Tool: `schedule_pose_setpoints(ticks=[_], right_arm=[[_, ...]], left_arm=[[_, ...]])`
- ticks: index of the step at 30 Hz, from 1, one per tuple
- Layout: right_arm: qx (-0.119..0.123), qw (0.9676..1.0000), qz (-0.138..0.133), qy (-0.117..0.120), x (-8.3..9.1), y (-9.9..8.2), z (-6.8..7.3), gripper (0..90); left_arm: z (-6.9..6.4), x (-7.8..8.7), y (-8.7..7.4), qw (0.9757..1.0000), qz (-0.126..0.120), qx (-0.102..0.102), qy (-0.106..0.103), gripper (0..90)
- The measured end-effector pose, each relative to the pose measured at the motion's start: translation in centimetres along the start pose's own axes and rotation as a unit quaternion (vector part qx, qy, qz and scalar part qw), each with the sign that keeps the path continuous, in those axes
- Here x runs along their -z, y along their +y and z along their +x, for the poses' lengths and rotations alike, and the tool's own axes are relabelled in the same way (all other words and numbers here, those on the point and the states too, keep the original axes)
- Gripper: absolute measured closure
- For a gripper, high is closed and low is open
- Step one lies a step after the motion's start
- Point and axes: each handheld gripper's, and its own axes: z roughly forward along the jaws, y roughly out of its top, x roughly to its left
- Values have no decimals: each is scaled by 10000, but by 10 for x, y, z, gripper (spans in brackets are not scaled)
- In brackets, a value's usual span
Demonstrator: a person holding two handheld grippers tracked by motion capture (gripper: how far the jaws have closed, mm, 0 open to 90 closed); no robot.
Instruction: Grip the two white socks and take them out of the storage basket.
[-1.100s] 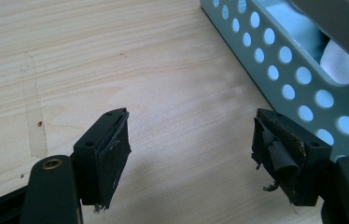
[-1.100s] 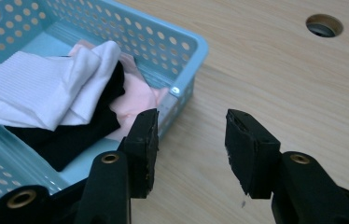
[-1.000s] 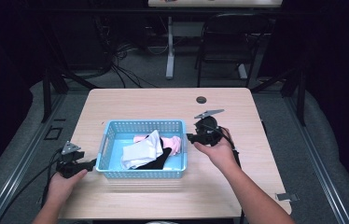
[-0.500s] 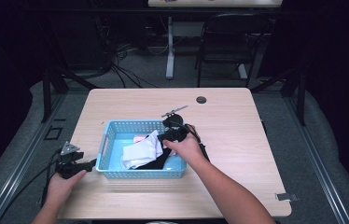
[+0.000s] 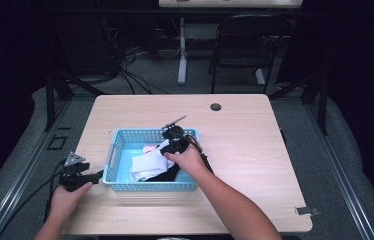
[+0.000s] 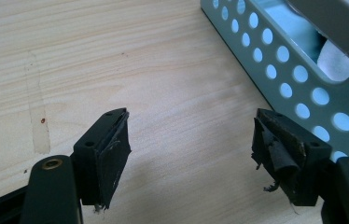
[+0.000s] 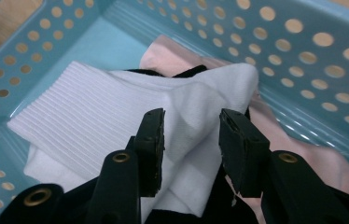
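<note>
A light blue perforated basket [image 5: 147,187] stands on the wooden table and holds a white ribbed sock [image 5: 147,164], a pink garment [image 5: 148,148] and black fabric [image 5: 169,175]. My right gripper [image 5: 171,144] is down inside the basket. In the right gripper view it [image 7: 192,119] is open, its jaws straddling a raised fold of the white sock [image 7: 93,116], with the pink garment [image 7: 303,154] beyond. My left gripper [image 5: 82,176] rests just left of the basket. In its own view it [image 6: 192,121] is wide open over bare wood, the basket wall [image 6: 303,93] at its right.
The table [image 5: 275,150] has a round black cable hole [image 5: 216,107] near its far edge. A dark chair [image 5: 240,45] and loose cables lie on the floor behind the table. A strip of tape [image 5: 307,211] marks the near right corner.
My right gripper has swung left from outside the basket's right wall into the basket and come down onto the white sock. The left gripper has stayed put.
</note>
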Motion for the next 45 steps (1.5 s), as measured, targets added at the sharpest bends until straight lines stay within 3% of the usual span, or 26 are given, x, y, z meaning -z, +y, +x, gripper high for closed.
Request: schedule_pose_setpoints(ticks=[8, 11, 16, 19, 23, 26, 30, 37, 45], right_arm=[[149, 9999, 51, 29, -5, 4, 10, 759], [285, 9995, -111, -92, -4, 3, 12, 815], [377, 9982, -461, -31, 5, 2, 14, 860], [494, 9960, -721, 158, 22, 2, 20, 862], [614, 9943, -834, 249, 34, 3, 25, 862], [848, 9906, -998, 403, 53, 3, 32, 865], [966, 9882, -1095, 472, 67, 2, 35, 866], [984, 9819, -1493, 629, 99, 4, 33, 865], [976, 9779, -1754, 587, 133, 0, 24, 865]], left_arm=[[0, 0, 0, 10000, -7, 8, -4, 273], [0, 0, 0, 10000, -1, 6, -6, 273], [0, 0, 0, 10000, -4, 9, -3, 273], [0, 0, 0, 10000, -1, 3, 2, 273], [0, 0, 0, 10000, 2, 5, 0, 273], [-1, 0, 0, 10000, 8, 2, 3, 273], [-1, 0, 0, 10000, 25, -5, 2, 273], [0, 0, -1, 10000, 31, 3, 11, 273], [0, 0, -1, 10000, 35, 2, 16, 273]])
